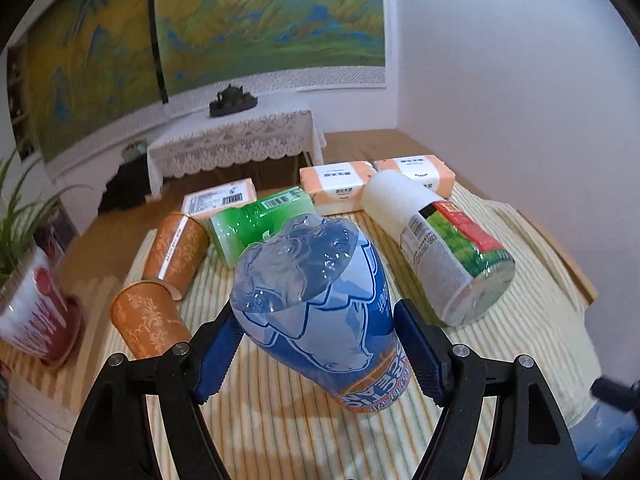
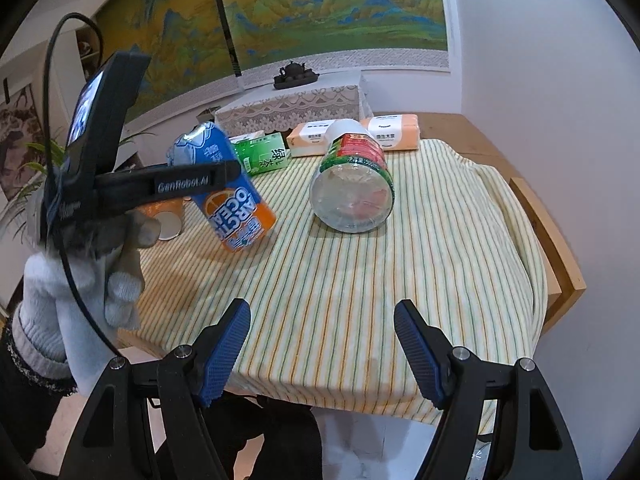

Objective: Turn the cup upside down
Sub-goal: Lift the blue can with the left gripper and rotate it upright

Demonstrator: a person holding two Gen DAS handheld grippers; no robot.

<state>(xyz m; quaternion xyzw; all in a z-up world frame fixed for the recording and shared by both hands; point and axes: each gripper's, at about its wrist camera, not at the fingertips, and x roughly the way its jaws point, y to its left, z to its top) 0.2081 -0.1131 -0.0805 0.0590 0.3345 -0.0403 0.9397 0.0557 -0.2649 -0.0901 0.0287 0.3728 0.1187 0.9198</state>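
Note:
My left gripper [image 1: 318, 354] is shut on a blue and orange plastic bottle [image 1: 316, 300] and holds it tilted, base up, just above the striped tablecloth [image 1: 280, 420]. In the right wrist view the same bottle [image 2: 224, 188] hangs in the left gripper's arm [image 2: 160, 184], held by a gloved hand. Two orange paper cups sit at the table's left: one [image 1: 146, 326] next to the left finger, one [image 1: 176, 250] behind it. My right gripper [image 2: 322, 350] is open and empty over the table's near edge.
A green-labelled bottle [image 2: 352, 184] and a green tea bottle [image 1: 260, 224] lie on their sides. Tissue packs [image 1: 340, 186] lie at the back. A red plant pot [image 1: 36, 312] stands at the left. The wooden table edge [image 2: 548, 240] is at the right.

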